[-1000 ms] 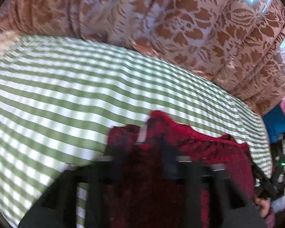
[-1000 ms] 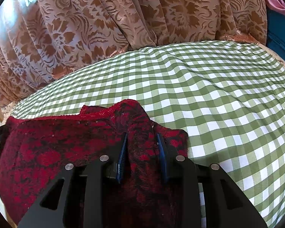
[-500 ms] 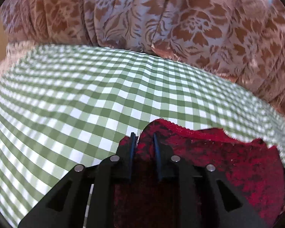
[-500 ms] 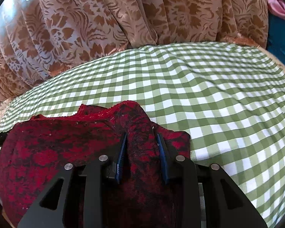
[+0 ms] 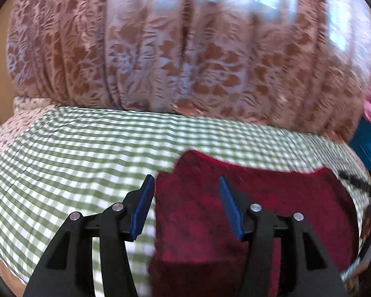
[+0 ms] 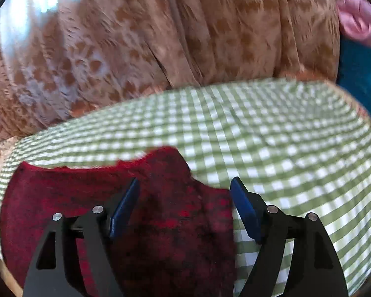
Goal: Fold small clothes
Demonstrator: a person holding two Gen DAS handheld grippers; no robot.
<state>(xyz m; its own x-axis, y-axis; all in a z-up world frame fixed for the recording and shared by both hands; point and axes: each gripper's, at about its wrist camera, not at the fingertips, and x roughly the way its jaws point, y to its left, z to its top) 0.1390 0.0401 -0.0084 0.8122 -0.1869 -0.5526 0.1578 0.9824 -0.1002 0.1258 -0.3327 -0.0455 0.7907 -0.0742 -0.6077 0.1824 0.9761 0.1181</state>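
Note:
A dark red and black patterned garment [image 5: 272, 205] lies flat on the green checked cloth [image 5: 74, 163]. It also shows in the right wrist view [image 6: 86, 193]. My left gripper [image 5: 185, 185] is open, its blue pads wide apart above the garment's left corner. My right gripper [image 6: 185, 188] is open too, its pads straddling the garment's right corner. Neither holds any cloth. The near part of the garment is hidden behind the gripper bodies.
A brown floral curtain [image 5: 185, 61] hangs right behind the table's far edge. The checked cloth [image 6: 284, 148] stretches to the right. A pink cloth [image 6: 361, 22] and a blue thing [image 6: 358, 79] stand at the far right.
Both grippers were shut on the garment's far corners; now both have opened and let go. The garment lies on the table and both views have tilted upward.

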